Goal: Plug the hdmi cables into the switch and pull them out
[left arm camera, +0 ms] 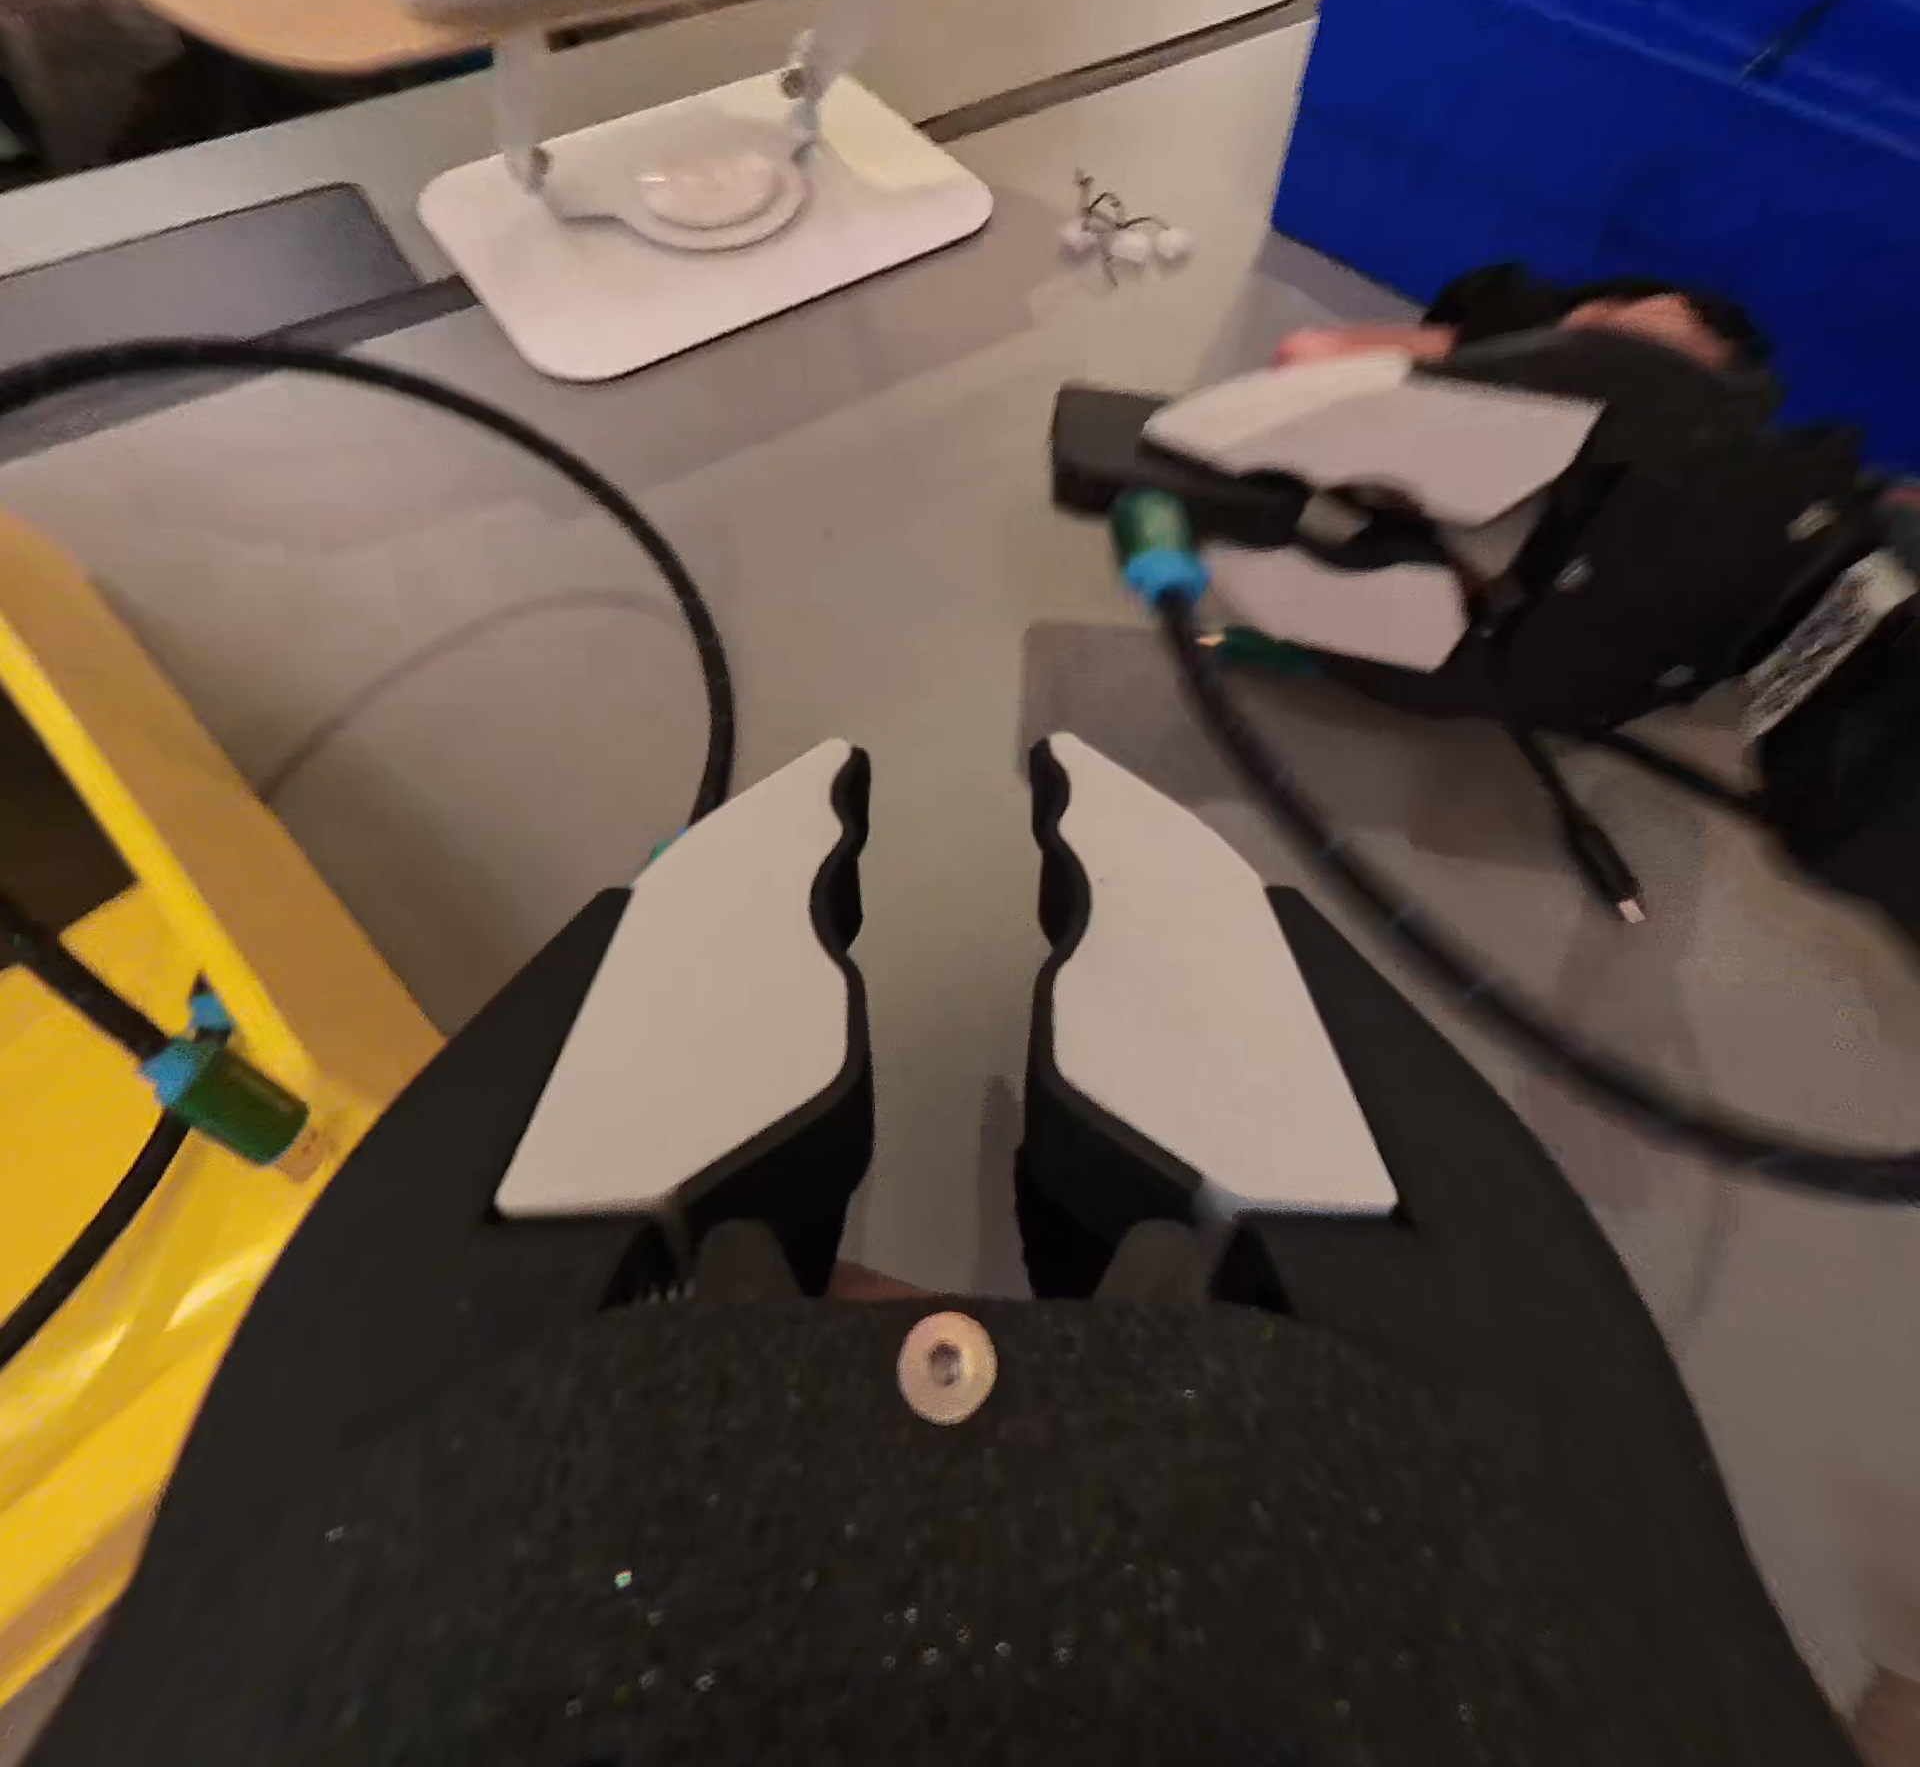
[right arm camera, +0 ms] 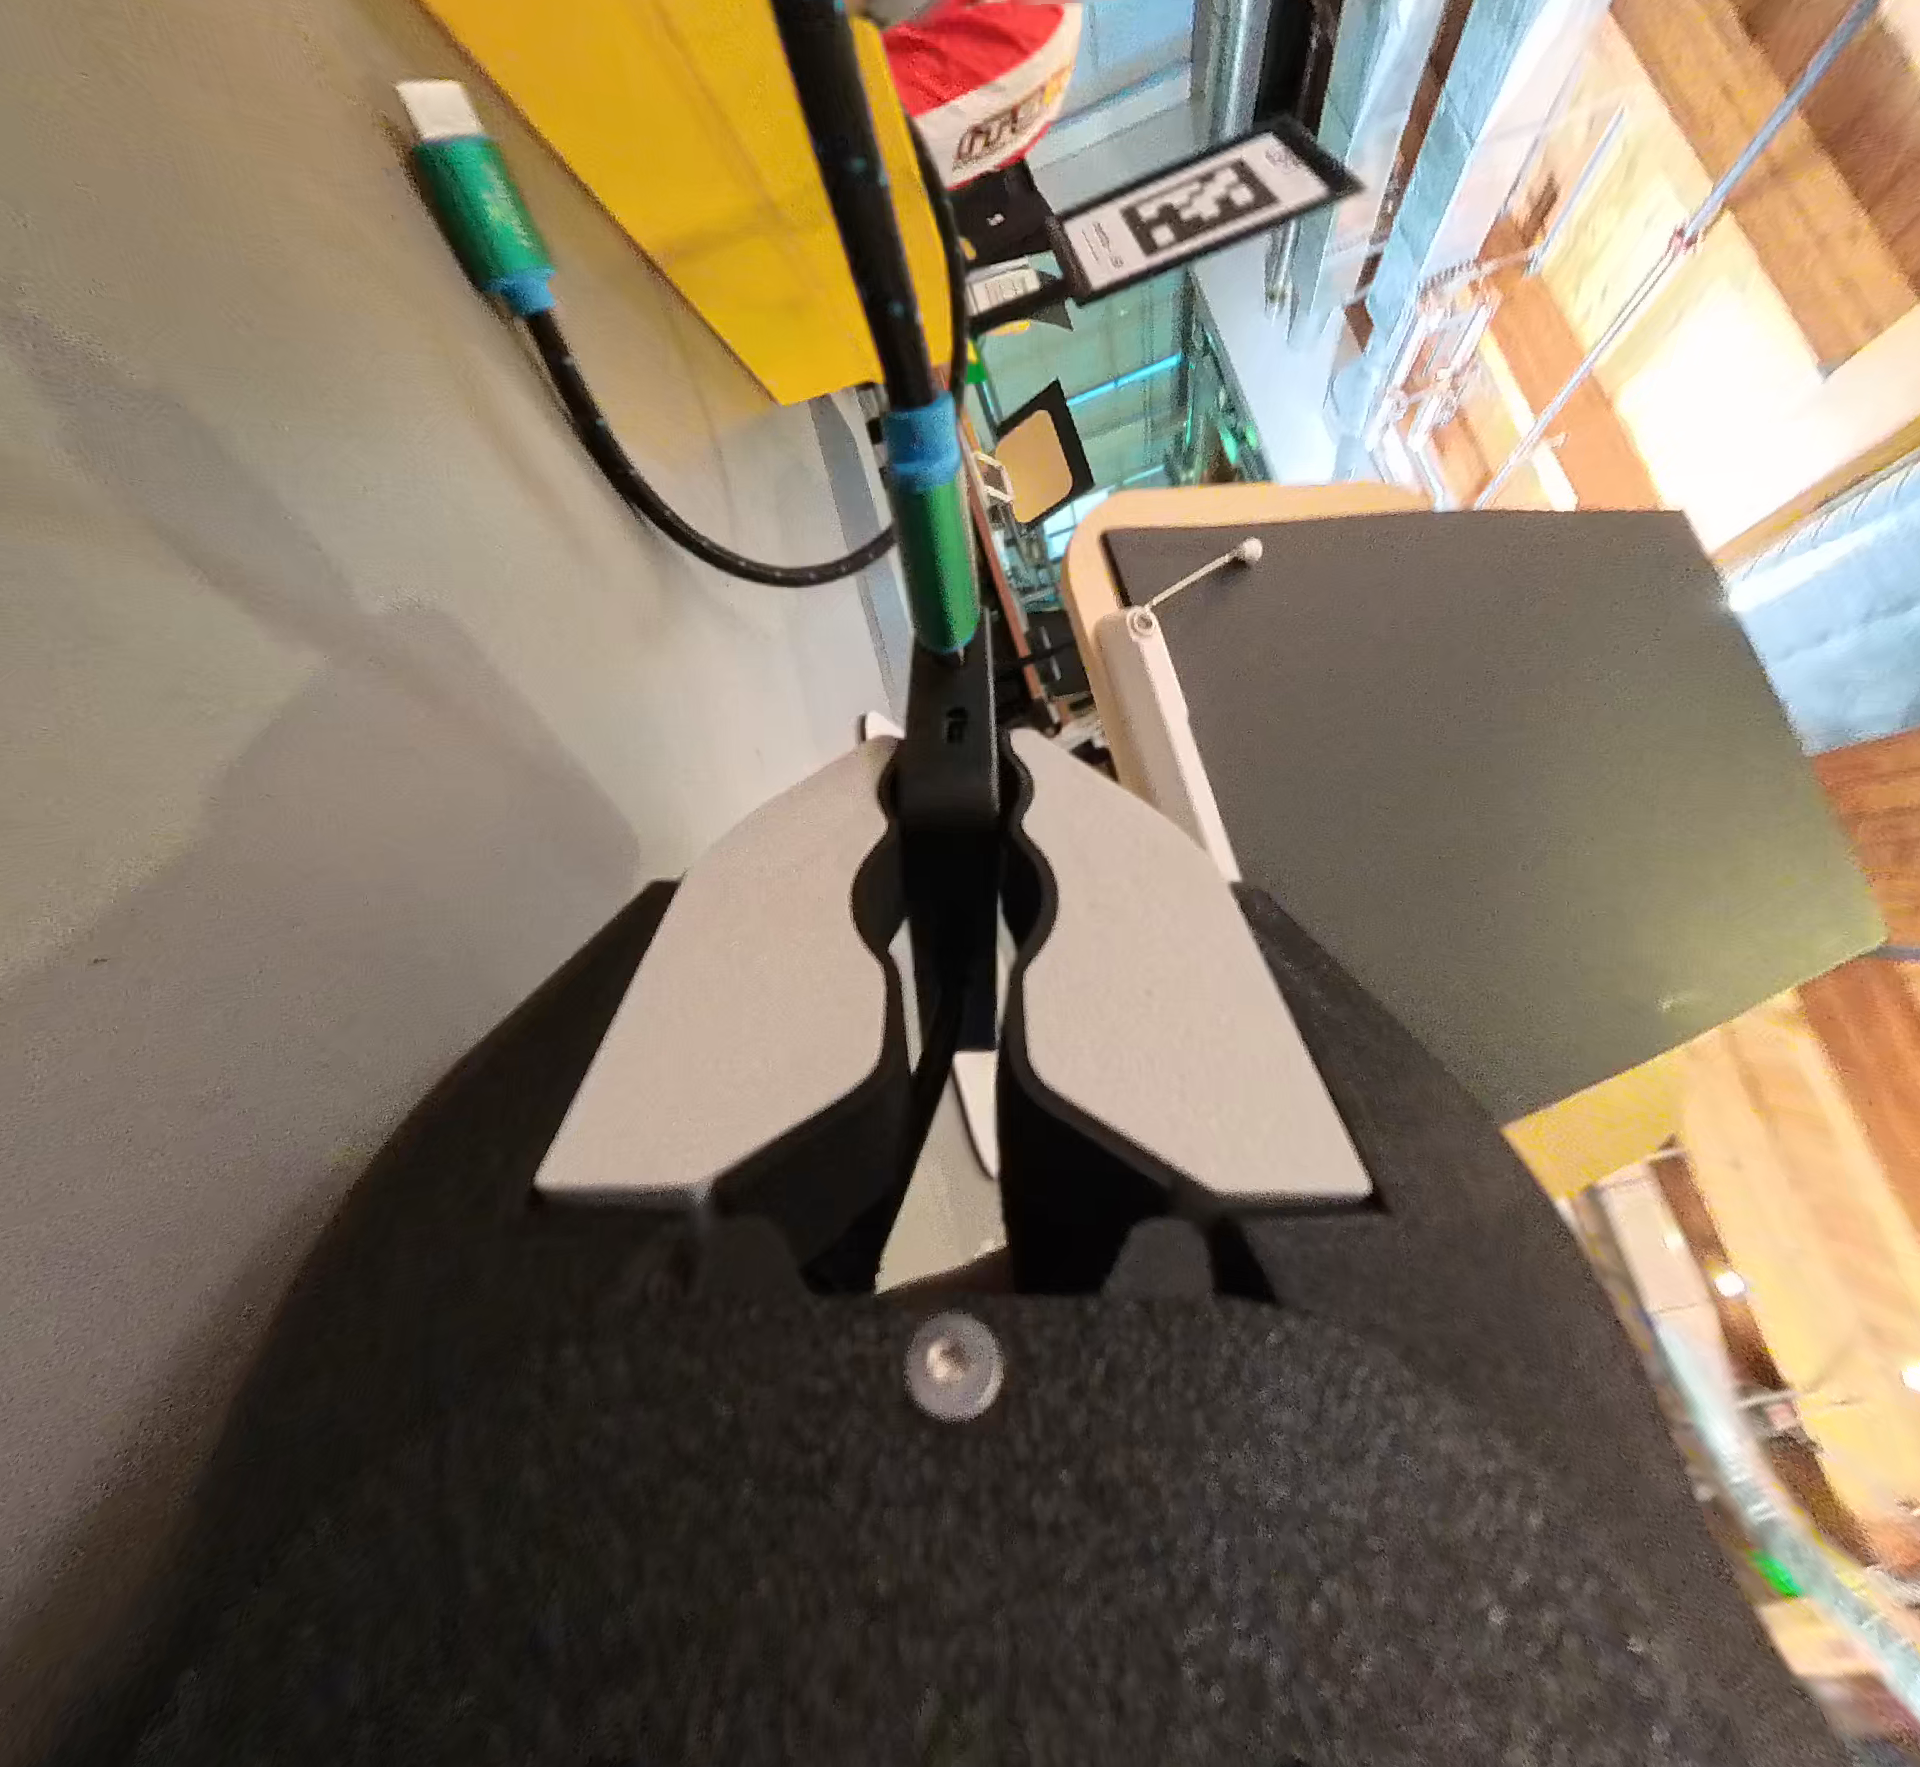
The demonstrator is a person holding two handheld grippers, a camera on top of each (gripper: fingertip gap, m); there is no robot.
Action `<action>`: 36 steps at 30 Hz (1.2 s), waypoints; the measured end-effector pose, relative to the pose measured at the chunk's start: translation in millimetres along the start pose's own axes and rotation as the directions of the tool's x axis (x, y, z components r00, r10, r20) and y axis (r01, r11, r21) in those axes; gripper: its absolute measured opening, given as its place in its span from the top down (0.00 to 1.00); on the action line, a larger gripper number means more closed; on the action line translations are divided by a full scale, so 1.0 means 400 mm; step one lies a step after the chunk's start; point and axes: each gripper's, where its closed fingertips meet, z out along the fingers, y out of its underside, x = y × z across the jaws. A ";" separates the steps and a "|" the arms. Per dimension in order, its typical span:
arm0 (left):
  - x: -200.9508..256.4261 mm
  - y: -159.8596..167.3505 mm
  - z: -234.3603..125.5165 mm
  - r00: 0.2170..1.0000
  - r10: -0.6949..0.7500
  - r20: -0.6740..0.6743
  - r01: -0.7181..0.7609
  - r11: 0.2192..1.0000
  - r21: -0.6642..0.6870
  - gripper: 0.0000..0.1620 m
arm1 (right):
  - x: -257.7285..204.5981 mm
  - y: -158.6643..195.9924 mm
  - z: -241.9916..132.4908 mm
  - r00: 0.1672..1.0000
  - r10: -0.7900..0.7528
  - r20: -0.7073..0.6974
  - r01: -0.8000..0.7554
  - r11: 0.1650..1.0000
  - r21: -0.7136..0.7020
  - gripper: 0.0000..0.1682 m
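Gripping the black switch [right arm camera: 948, 782] edge-on, right gripper [right arm camera: 948, 787] clamped tight around it.
One green hdmi plug [right arm camera: 935, 554] sits in its port; left gripper [left arm camera: 948, 767] hangs parted, empty, over the table [left arm camera: 883, 522].

Grey table [left arm camera: 883, 512], wood-panelled wall [right arm camera: 1766, 107]
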 end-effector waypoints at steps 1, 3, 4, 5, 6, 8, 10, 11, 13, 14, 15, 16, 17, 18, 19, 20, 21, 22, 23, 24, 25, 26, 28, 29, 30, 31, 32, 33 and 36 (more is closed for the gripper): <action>-0.012 0.033 0.010 1.000 0.003 0.022 -0.003 1.000 -0.004 0.81 | 0.007 0.007 0.001 0.999 0.049 0.003 -0.049 0.999 -0.005 0.92; 0.020 0.080 0.041 1.000 0.028 -0.001 -0.028 0.999 0.016 0.80 | 0.017 0.014 0.003 0.991 0.130 0.008 -0.130 0.991 -0.004 0.92; 0.055 0.077 0.053 0.998 0.053 -0.028 -0.051 0.997 0.059 0.80 | 0.021 0.013 0.004 0.989 0.147 0.004 -0.147 0.989 -0.001 0.92; 0.088 0.063 0.062 0.995 0.093 -0.039 -0.089 0.991 0.103 0.80 | 0.021 0.008 0.004 0.989 0.148 0.005 -0.149 0.989 0.007 0.92; 0.106 0.048 0.069 0.990 0.138 -0.016 -0.135 0.982 0.130 0.80 | 0.017 0.001 0.003 0.991 0.136 0.007 -0.136 0.991 0.013 0.92; 0.112 0.012 0.077 0.984 0.169 0.060 -0.177 0.967 0.182 0.80 | 0.006 -0.010 0.000 0.996 0.086 0.007 -0.087 0.996 0.016 0.92; 0.127 -0.015 0.077 0.986 0.158 0.045 -0.164 0.959 0.233 0.80 | 0.000 -0.022 -0.003 0.998 0.058 0.007 -0.058 0.998 0.021 0.92; 0.130 -0.023 0.077 0.986 0.159 0.053 -0.167 0.954 0.248 0.80 | -0.002 -0.025 -0.004 0.999 0.053 0.010 -0.054 0.998 0.022 0.92; 0.128 -0.031 0.078 0.979 0.180 0.098 -0.200 0.943 0.267 0.81 | -0.004 -0.031 -0.006 1.000 0.023 0.003 -0.023 0.999 0.027 0.92; 0.122 -0.032 0.078 0.974 0.185 0.128 -0.214 0.940 0.267 0.83 | -0.006 -0.033 -0.007 1.000 0.008 0.002 -0.008 1.000 0.030 0.92; 0.120 -0.033 0.077 0.973 0.186 0.140 -0.218 0.938 0.271 0.85 | -0.007 -0.034 -0.007 1.000 0.005 0.003 -0.005 1.000 0.029 0.92; 0.119 -0.038 0.074 0.973 0.180 0.146 -0.215 0.934 0.286 0.87 | -0.007 -0.036 -0.008 1.000 0.008 0.003 -0.008 0.999 0.033 0.92; 0.117 -0.042 0.070 0.973 0.174 0.151 -0.213 0.931 0.296 0.91 | -0.006 -0.039 -0.009 1.000 0.009 0.002 -0.009 0.999 0.038 0.92; 0.117 -0.043 0.069 0.974 0.173 0.145 -0.209 0.932 0.297 0.91 | -0.004 -0.040 -0.010 1.000 0.007 -0.003 -0.007 0.999 0.039 0.92; 0.117 -0.041 0.069 0.976 0.168 0.135 -0.202 0.934 0.295 0.92 | -0.004 -0.040 -0.011 1.000 0.002 -0.005 -0.002 0.999 0.037 0.92; 0.118 -0.037 0.071 0.979 0.164 0.120 -0.193 0.938 0.290 0.96 | -0.003 -0.039 -0.011 1.000 -0.003 -0.007 0.003 0.999 0.036 0.92; 0.115 -0.033 0.072 0.980 0.159 0.116 -0.187 0.939 0.288 0.96 | -0.004 -0.038 -0.011 1.000 -0.004 -0.004 0.004 0.999 0.037 0.92; 0.113 -0.029 0.073 0.981 0.157 0.115 -0.184 0.941 0.285 0.97 | -0.005 -0.037 -0.011 1.000 -0.006 -0.001 0.006 0.999 0.037 0.92; 0.112 -0.028 0.073 0.982 0.154 0.110 -0.179 0.942 0.284 0.97 | -0.008 -0.038 -0.011 1.000 -0.014 0.002 0.014 0.999 0.039 0.92; 0.111 -0.026 0.074 0.982 0.149 0.112 -0.175 0.944 0.280 0.97 | -0.009 -0.038 -0.011 1.000 -0.019 0.003 0.019 0.999 0.037 0.92; 0.109 -0.023 0.074 0.982 0.144 0.119 -0.172 0.947 0.273 0.96 | -0.012 -0.037 -0.010 1.000 -0.016 0.011 0.015 0.999 0.034 0.92; 0.108 -0.020 0.075 0.982 0.140 0.129 -0.171 0.948 0.269 0.96 | -0.016 -0.037 -0.008 1.000 -0.009 0.019 0.008 0.999 0.033 0.92; 0.107 -0.022 0.070 0.976 0.151 0.157 -0.191 0.941 0.278 0.92 | -0.021 -0.035 -0.007 1.000 -0.015 0.026 0.014 0.999 0.029 0.92; 0.109 -0.027 0.066 0.972 0.163 0.167 -0.206 0.935 0.289 0.89 | -0.023 -0.033 -0.006 0.999 -0.019 0.030 0.018 0.999 0.028 0.92; 0.109 -0.030 0.064 0.970 0.171 0.176 -0.217 0.931 0.293 0.87 | -0.024 -0.032 -0.006 0.999 -0.017 0.033 0.016 0.999 0.028 0.92; 0.107 -0.032 0.062 0.969 0.170 0.181 -0.218 0.930 0.296 0.88 | -0.024 -0.033 -0.006 0.999 -0.014 0.034 0.013 1.000 0.028 0.92; 0.108 -0.033 0.062 0.972 0.160 0.170 -0.206 0.931 0.303 0.89 | -0.023 -0.034 -0.007 0.999 -0.017 0.031 0.016 0.999 0.028 0.92; 0.111 -0.032 0.064 0.977 0.152 0.150 -0.192 0.933 0.305 0.91 | -0.023 -0.035 -0.008 0.999 -0.020 0.032 0.019 0.999 0.029 0.92; 0.115 -0.032 0.064 0.980 0.145 0.138 -0.181 0.934 0.309 0.93 | -0.023 -0.034 -0.008 0.999 -0.023 0.033 0.022 0.999 0.032 0.92</action>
